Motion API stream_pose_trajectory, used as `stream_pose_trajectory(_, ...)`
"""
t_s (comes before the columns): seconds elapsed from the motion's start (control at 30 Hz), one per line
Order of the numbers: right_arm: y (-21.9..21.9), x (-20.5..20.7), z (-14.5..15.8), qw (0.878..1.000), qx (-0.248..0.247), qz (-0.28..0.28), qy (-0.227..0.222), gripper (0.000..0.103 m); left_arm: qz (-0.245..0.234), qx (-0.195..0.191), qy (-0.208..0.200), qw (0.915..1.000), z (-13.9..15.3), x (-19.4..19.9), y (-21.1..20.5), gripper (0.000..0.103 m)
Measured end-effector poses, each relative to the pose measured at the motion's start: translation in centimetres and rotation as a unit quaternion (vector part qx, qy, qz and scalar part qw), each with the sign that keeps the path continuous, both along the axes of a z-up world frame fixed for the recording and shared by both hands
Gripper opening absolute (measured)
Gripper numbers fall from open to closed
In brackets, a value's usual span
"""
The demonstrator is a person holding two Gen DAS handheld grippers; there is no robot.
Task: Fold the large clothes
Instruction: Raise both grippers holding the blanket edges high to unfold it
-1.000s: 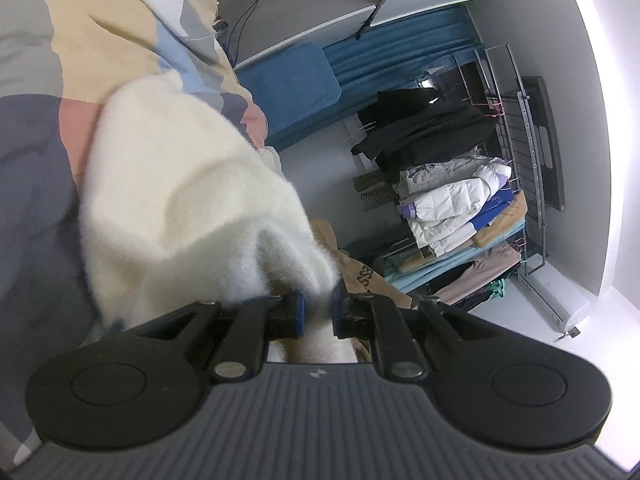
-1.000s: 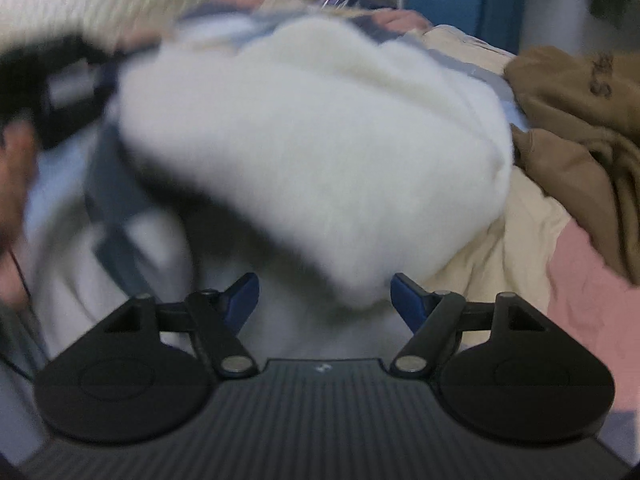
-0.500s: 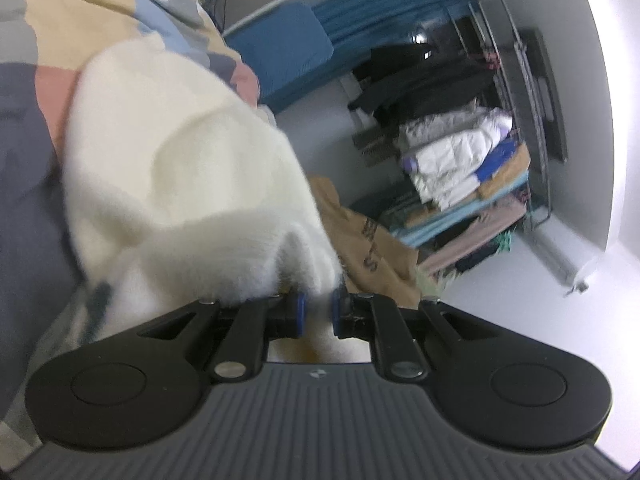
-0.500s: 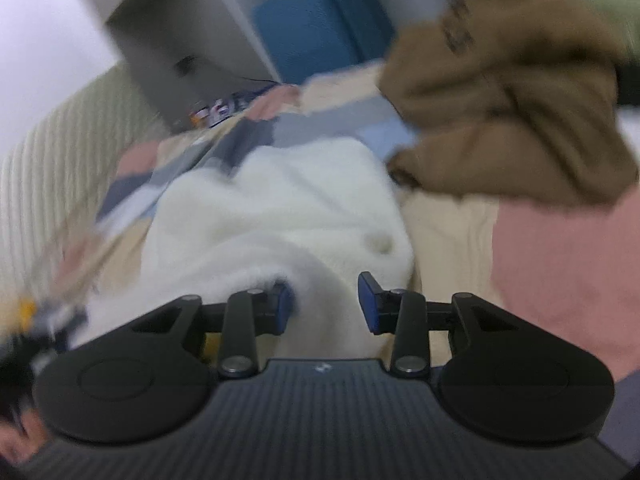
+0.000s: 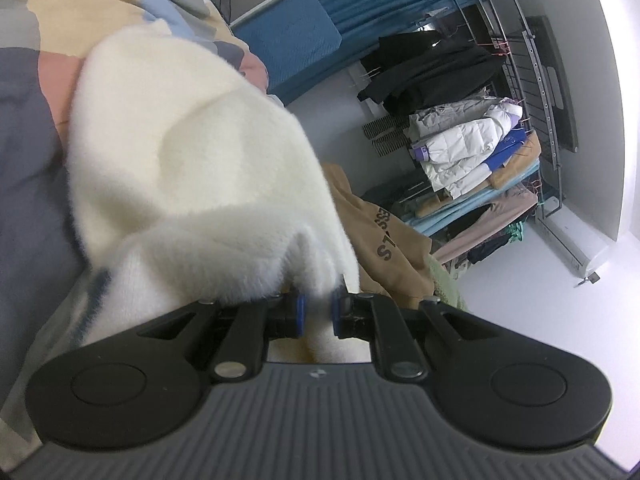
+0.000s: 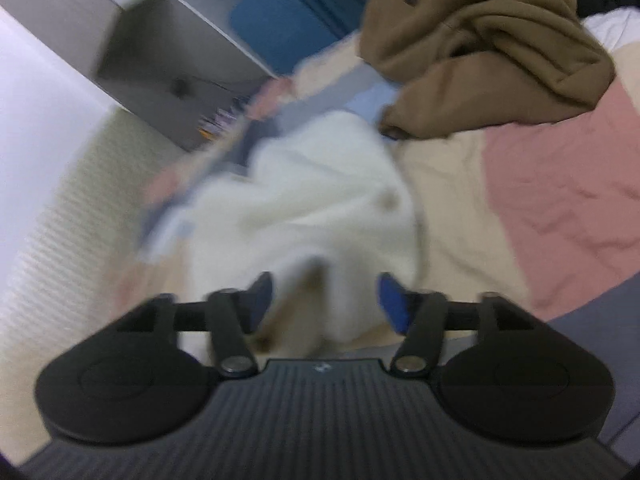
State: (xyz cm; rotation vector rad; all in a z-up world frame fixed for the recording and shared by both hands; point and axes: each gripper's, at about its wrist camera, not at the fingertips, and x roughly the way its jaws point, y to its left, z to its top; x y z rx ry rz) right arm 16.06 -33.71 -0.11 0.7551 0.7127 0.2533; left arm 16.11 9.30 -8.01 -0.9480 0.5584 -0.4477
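Left tongs [image 5: 318, 314] pinch white sweater [image 5: 192, 168]; right tongs [image 6: 326, 300] just opened.

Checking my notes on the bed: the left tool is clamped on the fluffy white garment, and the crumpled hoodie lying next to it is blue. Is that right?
One thing is off: the crumpled hoodie is brown, not blue, as the right wrist view shows. The left tool is indeed clamped on the fluffy white garment, seen in the left wrist view.
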Motion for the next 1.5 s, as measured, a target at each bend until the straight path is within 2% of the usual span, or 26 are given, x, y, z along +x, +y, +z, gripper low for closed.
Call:
stream_pose_trajectory(0.13,-0.1,0.0,-0.6,0.995,0.100,0.020,-0.008,0.078,0.000,-0.003,-0.002,1.0000,-0.1,0.0,0.2,0.014)
stream_pose_trajectory(0.33,1.3,3.3,-3.7,0.986,0.164,0.018,0.041,0.077,0.004,-0.008,-0.003,1.0000,-0.4,-0.1,0.6,0.014)
stream_pose_trajectory(0.37,1.3,4.0,-4.2,0.984,0.169,0.008,0.048,0.074,0.005,-0.007,-0.004,1.0000,-0.4,-0.1,0.7,0.014)
stream_pose_trajectory(0.43,1.3,4.9,-5.0,0.984,0.171,-0.014,0.057,0.063,0.007,-0.004,-0.006,0.9999,-0.3,-0.3,0.8,0.014)
stream_pose_trajectory(0.5,1.2,5.7,-5.6,0.985,0.160,-0.031,0.065,0.041,0.009,-0.004,-0.010,0.9999,-0.2,-0.5,0.9,0.014)
stream_pose_trajectory(0.53,1.2,6.0,-5.9,0.986,0.150,-0.039,0.067,0.036,0.009,-0.004,-0.012,0.9999,-0.2,-0.5,0.9,0.014)
stream_pose_trajectory(0.6,1.3,6.2,-6.2,0.988,0.140,-0.035,0.062,0.018,0.008,0.002,-0.016,0.9998,-0.1,-0.8,0.9,0.014)
stream_pose_trajectory(0.63,1.5,6.1,-5.9,0.989,0.130,-0.031,0.055,0.016,0.007,0.003,-0.018,0.9998,0.0,-1.0,0.9,0.014)
stream_pose_trajectory(0.73,2.2,4.9,-3.1,0.997,0.073,-0.015,0.001,0.013,0.004,-0.001,-0.039,0.9992,0.8,-1.9,1.0,0.014)
stream_pose_trajectory(0.87,2.9,1.8,1.5,0.995,0.027,0.013,-0.097,0.013,0.017,-0.028,-0.071,0.9970,2.6,-3.6,1.7,0.014)
stream_pose_trajectory(0.93,3.1,0.2,3.9,0.990,0.002,0.021,-0.138,0.013,0.018,-0.018,-0.091,0.9955,4.3,-4.8,1.6,0.014)
stream_pose_trajectory(1.07,3.1,-2.9,8.2,0.979,-0.016,0.033,-0.200,0.013,0.015,-0.007,-0.137,0.9904,8.2,-8.0,1.6,0.014)
stream_pose_trajectory(1.2,2.8,-5.5,12.7,0.971,-0.033,0.048,-0.231,0.013,0.019,-0.003,-0.179,0.9837,12.4,-11.5,2.1,0.014)
stream_pose_trajectory(1.5,3.6,-11.5,23.8,0.941,-0.046,0.080,-0.325,0.013,0.038,0.038,-0.275,0.9599,25.0,-19.6,3.5,0.014)
